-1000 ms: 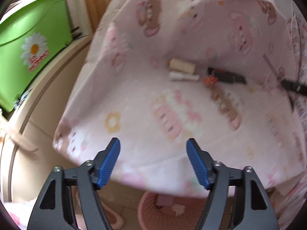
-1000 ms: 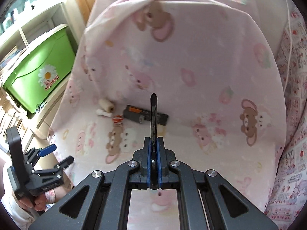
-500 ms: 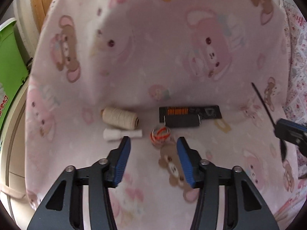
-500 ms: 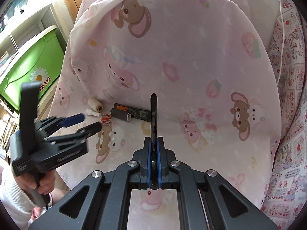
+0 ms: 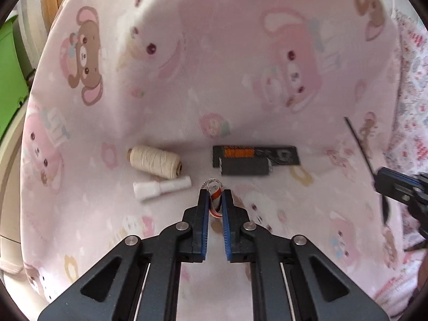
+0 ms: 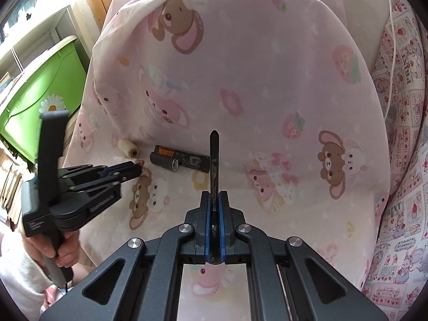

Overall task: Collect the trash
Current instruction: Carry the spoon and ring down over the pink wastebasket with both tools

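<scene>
1. A pale pink cotton sheet printed with cartoon bears and rabbits fills both views, draped up behind and flat below, where the small items lie.
2. A lime-green plastic storage bin with a daisy sticker sits off the sheet at nine to ten o'clock in the right wrist view, on a shelf unit.
3. The left gripper enters from six o'clock in its own view. Its jaws have just been closing and now clench a small crumpled wrapper with red and white stripes, pinched between the blue pads at the centre of the sheet. In the right wrist view a hand holds this gripper's handle at eight o'clock.
4. The right gripper is clamped shut on a thin flat black strip that stands up out of the pads toward twelve o'clock.
5. A flat black packet with orange lettering lies at one o'clock from the wrapper, with a dark grey cylinder lying along its near edge, touching it.
6. A cream spool of thread lies on its side at ten o'clock from the wrapper.
7. A small white plastic tube lies just beside the spool, at nine o'clock from the wrapper.
</scene>
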Tool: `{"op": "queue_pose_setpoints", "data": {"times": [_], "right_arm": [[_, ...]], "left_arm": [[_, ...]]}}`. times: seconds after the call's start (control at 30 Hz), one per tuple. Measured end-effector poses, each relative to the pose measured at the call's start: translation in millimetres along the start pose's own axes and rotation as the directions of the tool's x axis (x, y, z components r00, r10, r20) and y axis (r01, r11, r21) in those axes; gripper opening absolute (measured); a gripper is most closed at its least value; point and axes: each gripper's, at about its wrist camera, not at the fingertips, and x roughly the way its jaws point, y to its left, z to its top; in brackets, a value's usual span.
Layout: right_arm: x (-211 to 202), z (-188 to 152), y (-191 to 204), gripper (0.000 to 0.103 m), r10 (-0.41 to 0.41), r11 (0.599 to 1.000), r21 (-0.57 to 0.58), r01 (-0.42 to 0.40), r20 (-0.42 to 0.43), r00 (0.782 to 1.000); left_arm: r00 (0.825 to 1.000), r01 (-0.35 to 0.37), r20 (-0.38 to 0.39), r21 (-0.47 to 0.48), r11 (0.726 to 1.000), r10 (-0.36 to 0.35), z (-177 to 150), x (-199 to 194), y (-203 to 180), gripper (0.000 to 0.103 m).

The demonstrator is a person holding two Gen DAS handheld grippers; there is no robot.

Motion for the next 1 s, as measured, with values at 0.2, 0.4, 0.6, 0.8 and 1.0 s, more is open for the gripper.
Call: {"op": "queue_pose_setpoints", "data": {"times": [0.2,0.4,0.6,0.8,1.0], "right_arm": [[-2.9,-3.8,8.3,0.006,0.027,0.999,-0.024,-0.027,0.003,1.0],[-6.3,-8.0,24.9,0.006,0.054,0.996,-0.066,-0.052,0.015,0.998],[-21.9,-17.9,45.7,0.006,0.108,0.988,-0.113,-0.104,0.027,0.994],[-44.6,-36.4,81.7,0.006,0.166,0.971,-0.182,-0.158,0.03,0.986],[-61.2,-60.8,123.8,0.006,0.174,0.955,-0.236,-0.177,-0.031,0.984]], "left_arm": [[1.0,0.026,-0.006,-0.053,0.998,-0.026,-11.9,-26.5,16.3,0.009],[0.997,-0.046,0.051,-0.064,0.997,0.05,-37.3,-65.6,26.8,0.009],[0.993,-0.045,0.1,-0.144,0.989,0.06,-68.1,-105.0,54.4,0.009],[0.996,-0.029,0.077,-0.176,0.984,0.043,-95.0,-124.9,54.9,0.009],[0.991,-0.119,0.039,-0.131,0.984,0.125,-114.3,-138.4,41.9,0.009]]}}
